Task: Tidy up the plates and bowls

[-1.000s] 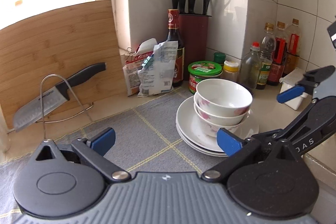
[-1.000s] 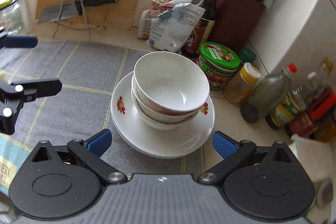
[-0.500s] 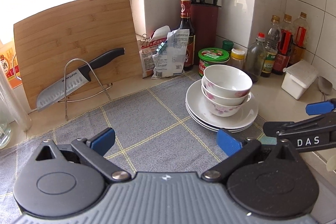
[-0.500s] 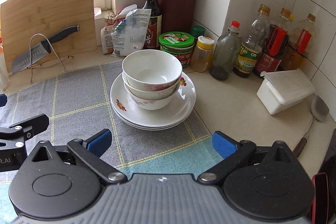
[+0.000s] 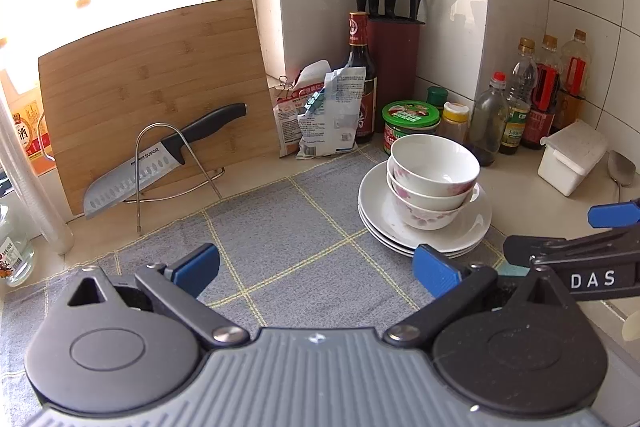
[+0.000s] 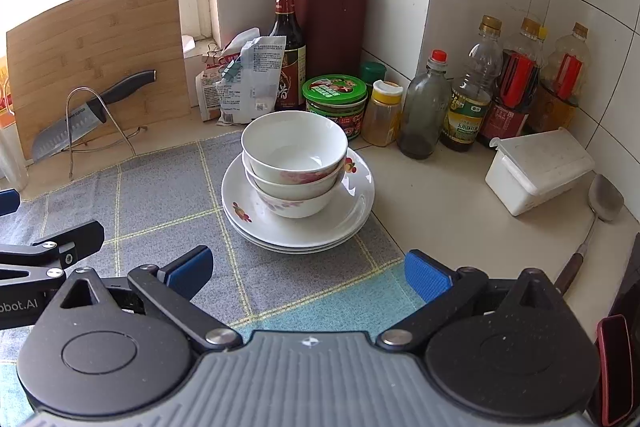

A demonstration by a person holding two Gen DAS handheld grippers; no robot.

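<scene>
White floral bowls (image 5: 434, 179) (image 6: 294, 159) sit nested on a stack of white plates (image 5: 472, 231) (image 6: 352, 215), near the right edge of a grey checked mat (image 5: 280, 235) (image 6: 160, 195). My left gripper (image 5: 316, 265) stands open over the mat, short of the stack and to its left, with nothing between its fingers. My right gripper (image 6: 308, 271) is open too, just in front of the stack and apart from it. Each gripper shows at the edge of the other's view.
A bamboo board (image 5: 152, 79) and a knife on a wire stand (image 5: 160, 159) lean at the back left. Packets (image 5: 328, 115), a sauce bottle (image 5: 360, 67), a knife block (image 5: 394, 67), jars and oil bottles (image 6: 472, 95) crowd the corner. A white box (image 6: 536, 171) and a ladle (image 6: 600, 203) lie on the right.
Both grippers have pulled back from the stacked bowls and plates, which now look smaller and farther off. Both stay open and hold nothing.
</scene>
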